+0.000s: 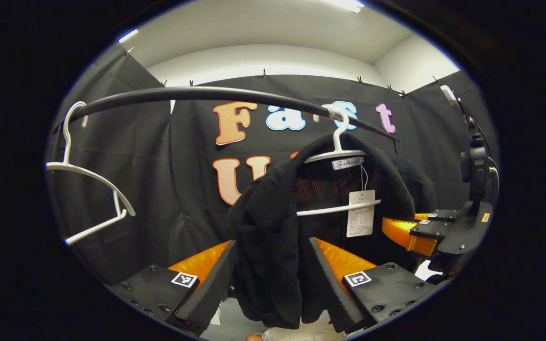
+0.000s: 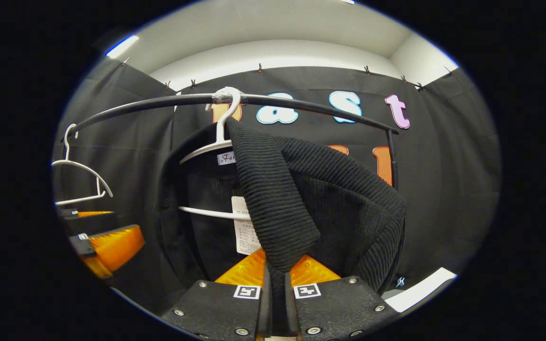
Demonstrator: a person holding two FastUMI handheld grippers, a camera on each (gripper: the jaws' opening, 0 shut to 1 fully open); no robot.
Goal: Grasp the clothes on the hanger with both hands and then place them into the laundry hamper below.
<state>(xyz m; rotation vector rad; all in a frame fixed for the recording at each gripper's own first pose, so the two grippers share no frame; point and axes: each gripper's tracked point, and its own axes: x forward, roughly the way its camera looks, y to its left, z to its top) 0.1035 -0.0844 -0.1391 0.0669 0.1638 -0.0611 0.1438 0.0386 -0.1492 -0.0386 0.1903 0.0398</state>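
black sweater point(image 2: 301, 199) pinched between right fingers point(image 2: 312, 272)

This is a staged recording booth, not a home. Black cloth point(image 1: 126, 189) is clipped up as walls under a plain white ceiling point(image 1: 263, 28) with strip lights, around a black clothes rail point(image 2: 159, 102).

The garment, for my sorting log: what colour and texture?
Black ribbed knit garment, clearest in the right gripper view.
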